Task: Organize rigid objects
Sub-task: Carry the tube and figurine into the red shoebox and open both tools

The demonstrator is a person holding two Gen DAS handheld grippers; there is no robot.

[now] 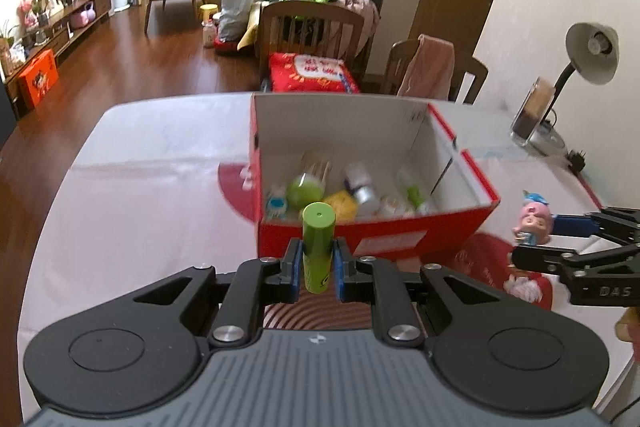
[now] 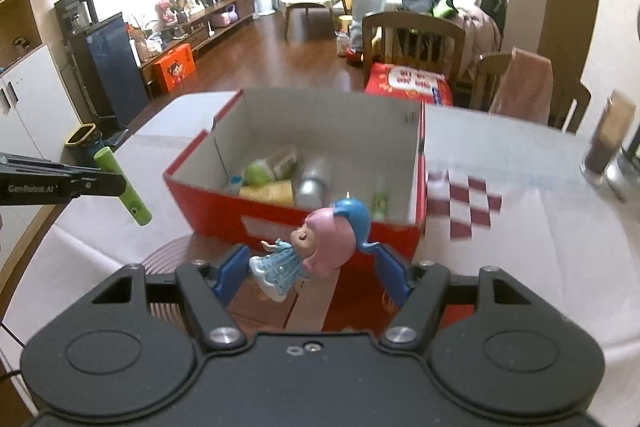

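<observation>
A red cardboard box [image 1: 372, 233] [image 2: 416, 163] with a white inside stands open on the table and holds several bottles and tubes. My left gripper [image 1: 317, 261] is shut on a green tube [image 1: 317, 247], which stands upright between the blue pads just short of the box's near wall. The same green tube [image 2: 122, 187] shows at the left of the right wrist view. My right gripper [image 2: 310, 269] is shut on a small doll [image 2: 316, 247] with pink hair and a blue dress, lying sideways between the pads. That doll [image 1: 534, 221] appears at the right of the left wrist view.
The table [image 1: 140, 179] wears a white cloth with red patterns. A desk lamp [image 1: 592, 55] and a glass jar [image 1: 532, 115] stand at its far right. Wooden chairs [image 2: 414, 39] sit behind the far edge. A round brown mat [image 1: 316, 313] lies under the left gripper.
</observation>
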